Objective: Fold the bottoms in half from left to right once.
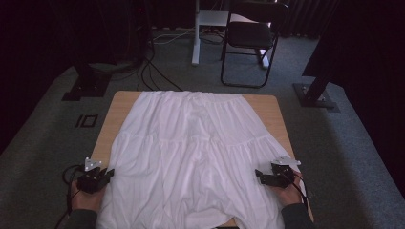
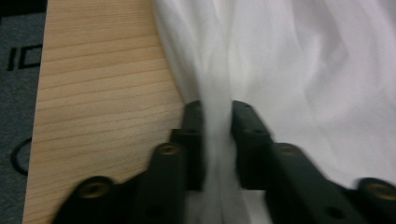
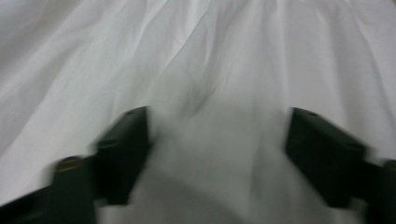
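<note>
Here, white skirt [image 1: 191, 152] spread on table [image 1: 270, 107], left tongs [image 2: 217, 112] clamped on its edge, right tongs [image 3: 217, 135] apart over fabric.

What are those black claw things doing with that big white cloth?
A person is working on a white skirt spread over a wooden table, with a claw-like gripper in each hand. The left gripper has pinched a fold at the skirt's left edge between its jaws. The right gripper is at the skirt's right edge with its jaws apart and cloth lying between them, not pinched yet. The skirt lies mostly flat, its near end hanging over the table's edge.
</note>
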